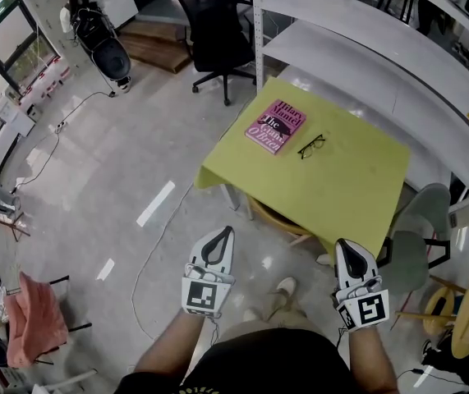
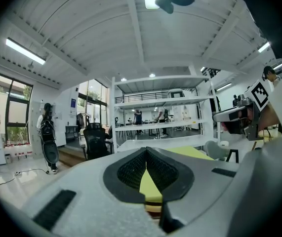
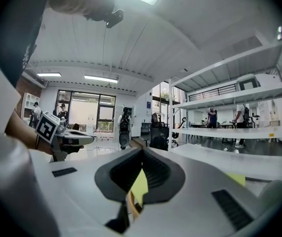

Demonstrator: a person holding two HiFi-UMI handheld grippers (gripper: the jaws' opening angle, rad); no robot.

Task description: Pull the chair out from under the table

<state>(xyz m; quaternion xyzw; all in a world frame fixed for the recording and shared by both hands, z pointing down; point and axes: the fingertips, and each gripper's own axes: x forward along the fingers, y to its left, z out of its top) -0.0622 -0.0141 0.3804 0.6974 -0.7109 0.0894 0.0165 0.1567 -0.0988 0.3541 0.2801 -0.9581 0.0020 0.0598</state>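
Pink book [image 1: 275, 126] beside glasses [image 1: 311, 145]; black office chair [image 1: 215, 35]

Holding left tool [image 1: 227, 231] and right tool [image 1: 340, 244] out ahead, side by side yet well apart, tips pointing forward, both closed, gripping nothing.

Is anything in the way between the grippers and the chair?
Nothing visible. The wooden chair peeks from under the yellow table; only floor separates it from the left gripper and right gripper.

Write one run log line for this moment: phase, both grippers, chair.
phase: pre-grasp | left gripper: shut, empty | right gripper: shut, empty | chair: under table, untouched
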